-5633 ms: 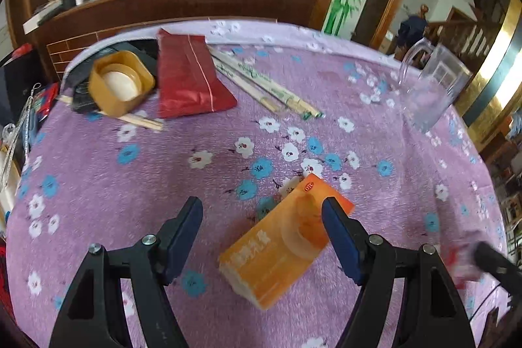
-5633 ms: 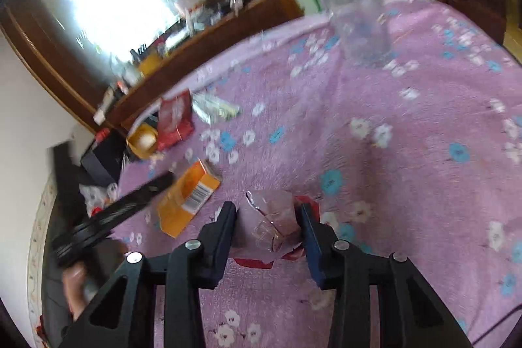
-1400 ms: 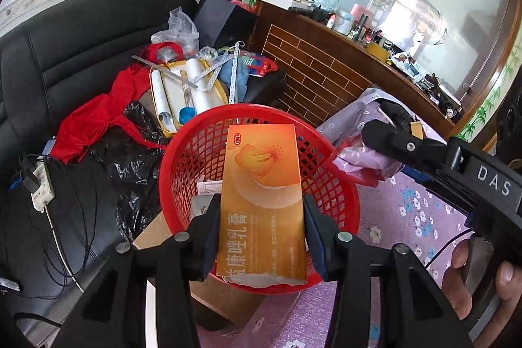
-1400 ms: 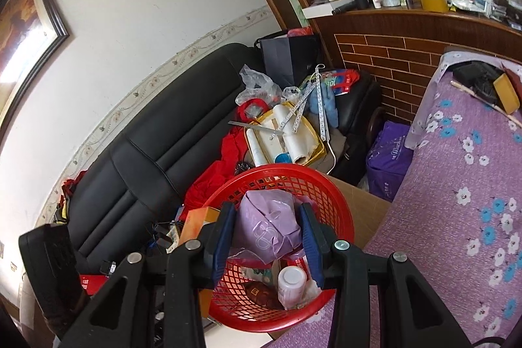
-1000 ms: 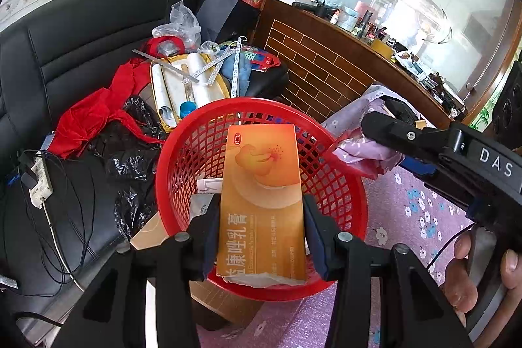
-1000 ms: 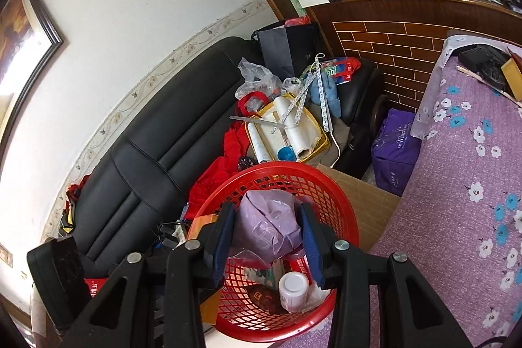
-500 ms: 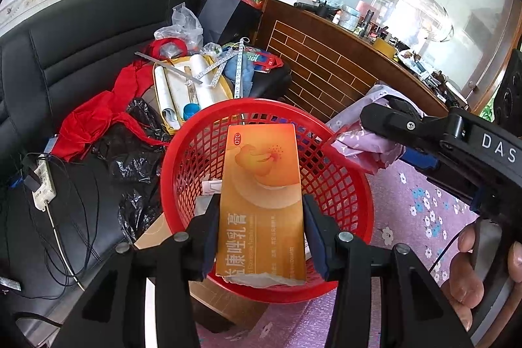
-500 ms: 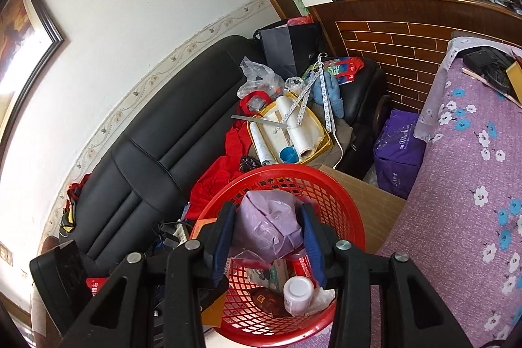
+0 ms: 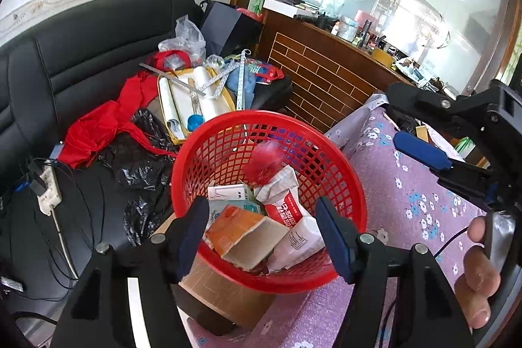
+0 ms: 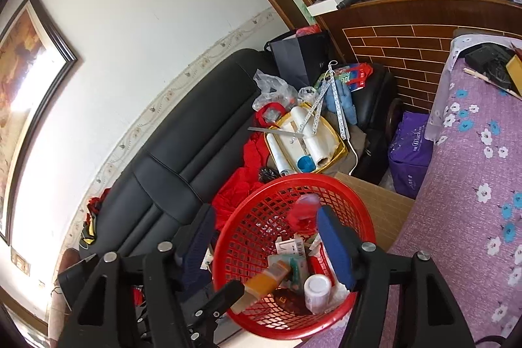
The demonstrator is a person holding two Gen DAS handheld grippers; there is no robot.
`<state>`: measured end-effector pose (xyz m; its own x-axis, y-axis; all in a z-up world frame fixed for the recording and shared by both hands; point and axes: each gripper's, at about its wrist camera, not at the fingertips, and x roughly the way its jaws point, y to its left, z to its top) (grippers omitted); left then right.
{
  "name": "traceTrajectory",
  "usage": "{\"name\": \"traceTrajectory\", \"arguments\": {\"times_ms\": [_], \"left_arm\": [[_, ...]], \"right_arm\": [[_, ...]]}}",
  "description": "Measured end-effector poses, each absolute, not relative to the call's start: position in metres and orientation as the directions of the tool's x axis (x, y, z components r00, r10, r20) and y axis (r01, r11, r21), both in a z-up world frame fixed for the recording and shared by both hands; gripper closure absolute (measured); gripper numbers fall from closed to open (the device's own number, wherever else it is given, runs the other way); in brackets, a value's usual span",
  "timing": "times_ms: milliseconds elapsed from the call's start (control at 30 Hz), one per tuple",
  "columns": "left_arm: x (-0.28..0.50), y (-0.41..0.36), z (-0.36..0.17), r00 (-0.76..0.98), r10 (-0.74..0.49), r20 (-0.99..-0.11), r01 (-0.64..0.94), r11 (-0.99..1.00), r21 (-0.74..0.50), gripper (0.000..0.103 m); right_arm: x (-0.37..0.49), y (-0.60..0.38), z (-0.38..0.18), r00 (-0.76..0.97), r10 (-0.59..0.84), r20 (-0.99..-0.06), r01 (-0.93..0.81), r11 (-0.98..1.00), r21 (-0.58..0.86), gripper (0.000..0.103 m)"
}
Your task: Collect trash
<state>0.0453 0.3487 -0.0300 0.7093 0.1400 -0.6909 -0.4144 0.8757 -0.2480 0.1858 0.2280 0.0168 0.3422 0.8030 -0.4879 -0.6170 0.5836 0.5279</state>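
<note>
1. Step in hand: you are at the drop-off. Both grippers hang over the red basket (image 9: 342, 162), and neither holds anything.
2. Left gripper (image 9: 266, 237): jaws stand wide, nothing between them. The orange box (image 9: 243, 232) lies directly below, inside the basket, tilted on the other refuse.
3. Right gripper (image 10: 264, 243): jaws stand wide, nothing between them. The crumpled pink-and-red wrapper (image 10: 303, 212) shows blurred just inside the far basket wall; judge it to be falling or freshly landed.
4. Pose, left: the tool points forward and down over the near rim of the basket, fingers straddling the pile.
5. Pose, right: the tool reaches in from the table (image 10: 473, 217) side, angled down toward the basket; in the left wrist view your right hand (image 9: 479, 276) grips its handle.
6. Next move, as a judgement: lift both tools clear of the rim, swing to the purple floral table, and pick the next loose item. Keep the jaws wide during the return.
7. Basket contents also include a white bottle (image 10: 316, 289).
</note>
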Motion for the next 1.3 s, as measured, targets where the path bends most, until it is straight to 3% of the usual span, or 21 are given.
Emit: {"name": "traceTrajectory", "arguments": {"times_ms": [167, 367, 433, 567, 767, 933, 1300], "left_arm": [[0.023, 0.337, -0.016, 0.71, 0.199, -0.676, -0.44, 0.874, -0.205, 0.035], [-0.012, 0.313, 0.0, 0.718, 0.285, -0.635, -0.484, 0.86, -0.162, 0.034], [-0.018, 0.302, 0.004, 0.718, 0.304, -0.626, -0.485, 0.864, -0.137, 0.028], [-0.023, 0.287, 0.009, 0.724, 0.329, -0.606, -0.475, 0.875, -0.091, 0.027], [-0.026, 0.271, 0.017, 0.733, 0.357, -0.579, -0.494, 0.865, -0.091, 0.026], [-0.027, 0.268, 0.018, 0.72, 0.382, -0.579, -0.518, 0.851, -0.082, 0.026], [-0.033, 0.268, 0.021, 0.702, 0.414, -0.579, -0.538, 0.842, -0.05, 0.026]], "right_arm": [[0.167, 0.209, 0.029, 0.353, 0.812, -0.466, -0.635, 0.573, 0.518, 0.034], [0.122, 0.174, 0.044, 0.443, 0.775, -0.45, -0.675, 0.619, 0.402, 0.028], [0.11, 0.161, 0.047, 0.466, 0.764, -0.447, -0.678, 0.632, 0.375, 0.024], [0.093, 0.131, 0.049, 0.52, 0.731, -0.442, -0.649, 0.674, 0.351, 0.023], [0.079, 0.102, 0.047, 0.564, 0.704, -0.432, -0.63, 0.705, 0.326, 0.023], [0.061, 0.09, 0.048, 0.621, 0.672, -0.404, -0.646, 0.73, 0.221, 0.015], [0.053, 0.09, 0.041, 0.588, 0.69, -0.422, -0.666, 0.709, 0.231, 0.015]]}}
